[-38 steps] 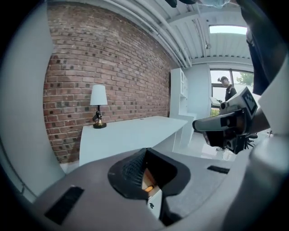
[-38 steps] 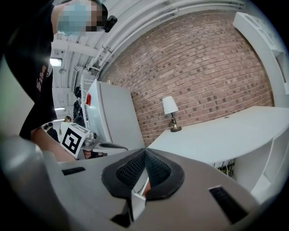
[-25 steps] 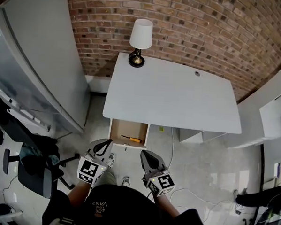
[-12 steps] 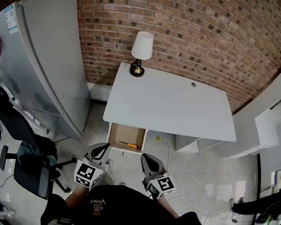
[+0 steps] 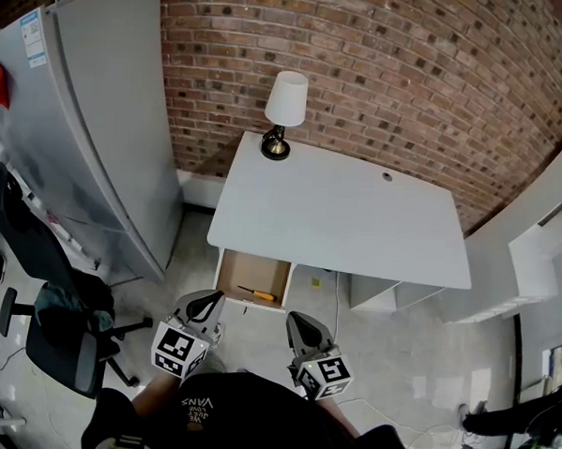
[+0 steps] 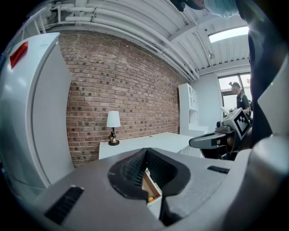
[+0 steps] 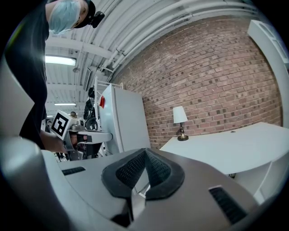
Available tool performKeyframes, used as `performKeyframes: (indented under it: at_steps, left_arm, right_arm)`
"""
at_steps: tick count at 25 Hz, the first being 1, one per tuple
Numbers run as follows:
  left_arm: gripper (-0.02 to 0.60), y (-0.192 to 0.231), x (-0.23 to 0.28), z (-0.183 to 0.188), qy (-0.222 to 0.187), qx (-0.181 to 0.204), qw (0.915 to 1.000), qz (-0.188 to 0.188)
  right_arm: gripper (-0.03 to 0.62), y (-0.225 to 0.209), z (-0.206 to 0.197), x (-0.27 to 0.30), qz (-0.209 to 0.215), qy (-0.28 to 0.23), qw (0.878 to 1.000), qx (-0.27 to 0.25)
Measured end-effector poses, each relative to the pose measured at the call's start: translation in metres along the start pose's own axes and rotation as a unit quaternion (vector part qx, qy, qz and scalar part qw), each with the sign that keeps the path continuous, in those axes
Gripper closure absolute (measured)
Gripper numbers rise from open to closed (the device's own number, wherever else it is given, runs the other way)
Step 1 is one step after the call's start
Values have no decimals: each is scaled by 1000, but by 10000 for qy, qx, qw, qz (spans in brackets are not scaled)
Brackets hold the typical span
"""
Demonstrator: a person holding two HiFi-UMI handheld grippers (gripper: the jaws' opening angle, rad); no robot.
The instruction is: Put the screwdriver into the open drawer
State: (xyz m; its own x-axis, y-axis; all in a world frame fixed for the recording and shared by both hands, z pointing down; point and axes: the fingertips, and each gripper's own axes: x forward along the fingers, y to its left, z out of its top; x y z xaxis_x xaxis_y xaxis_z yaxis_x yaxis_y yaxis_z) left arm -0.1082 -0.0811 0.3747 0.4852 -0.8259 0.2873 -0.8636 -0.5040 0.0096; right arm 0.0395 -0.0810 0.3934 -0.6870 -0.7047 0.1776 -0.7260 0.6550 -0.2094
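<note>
Fingers (image 6: 130, 172) on my left gripper (image 5: 210, 301) and right gripper (image 5: 297, 321) are closed, empty. Screwdriver (image 5: 258, 292) in drawer (image 5: 249, 269): judged light, rigid; grip orange handle.

Red brick wall (image 5: 411, 75) behind a white desk (image 5: 357, 213) with a lamp (image 5: 286, 99); grey cabinet (image 5: 98, 134) and black chair (image 5: 59, 334) at left
</note>
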Motion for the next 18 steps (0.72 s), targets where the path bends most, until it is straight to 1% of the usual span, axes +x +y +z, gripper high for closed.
performKeyframes:
  at_steps: [5,10,14,18]
  left_arm:
    - [574,0,4,3,-10,13,10000,-14]
    - [574,0,6,0,13,14,10000,-44]
    - [574,2,8,7,-147,-55,9999,4]
    - [574,5,8,4,-171,-52,9998,45]
  right_arm:
    - [598,-1,3,0,-6,-31,10000,-53]
    - [597,2,-1,3,5,-29,10000,27]
    - [597,2,-2,6,-11,-10,10000,58]
    - [598,2,-3,9,-6,-64,10000,67]
